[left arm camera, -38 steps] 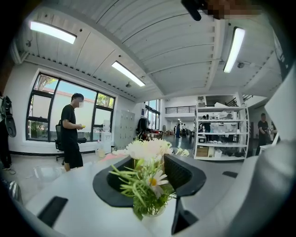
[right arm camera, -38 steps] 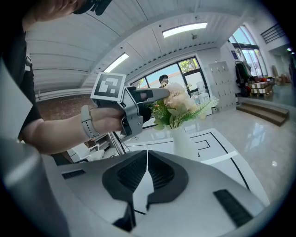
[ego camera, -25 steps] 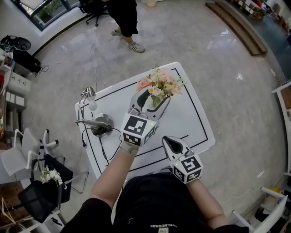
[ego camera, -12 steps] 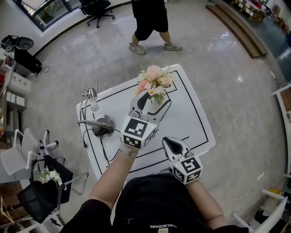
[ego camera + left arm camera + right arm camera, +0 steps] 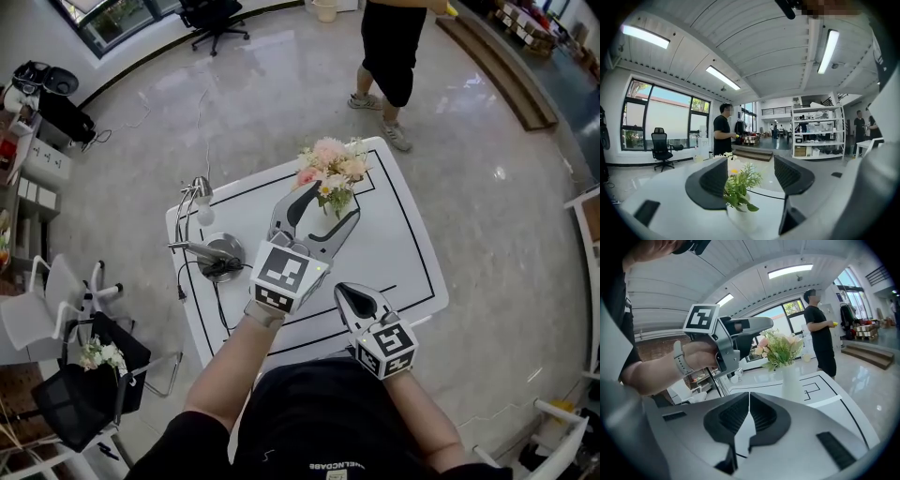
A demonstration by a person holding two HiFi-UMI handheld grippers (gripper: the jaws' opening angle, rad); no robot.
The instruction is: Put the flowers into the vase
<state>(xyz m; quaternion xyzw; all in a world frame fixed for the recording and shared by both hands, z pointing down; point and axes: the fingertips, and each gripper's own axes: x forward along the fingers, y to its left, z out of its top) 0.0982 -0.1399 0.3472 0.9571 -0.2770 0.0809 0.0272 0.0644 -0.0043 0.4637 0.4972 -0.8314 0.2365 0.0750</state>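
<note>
Since the earlier frames the left claw point(image 5: 333, 202) has been opened wider around the bouquet. The person point(image 5: 394, 56) on the floor beyond is now found further to the right in the head view. The flowers point(image 5: 331, 167) are seen standing upright in the white vase point(image 5: 791, 383). The vase is set on the far half of the white surface point(image 5: 398, 258), inside the black outline.

In the left gripper view the jaws are held well apart, with green sprigs and the vase mouth between them. Leaves are seen against the inner face of the left-hand jaw, but nothing appears to be pinched. The right claw point(image 5: 749, 401) is kept low and near the body, well apart from the vase. Its jaws are pressed together with nothing in them.

The placing is judged to be done, with only the withdrawal left, and the chief hazard is thought to lie there. If the left claw is drawn back or lifted while foliage is caught on that jaw, stems could be dragged out, or the tall, narrow vase could be tipped. The vase could also be knocked by the other jaw if the claw is swung sideways, or jolted if the surface is bumped by the person near its far edge.
</note>
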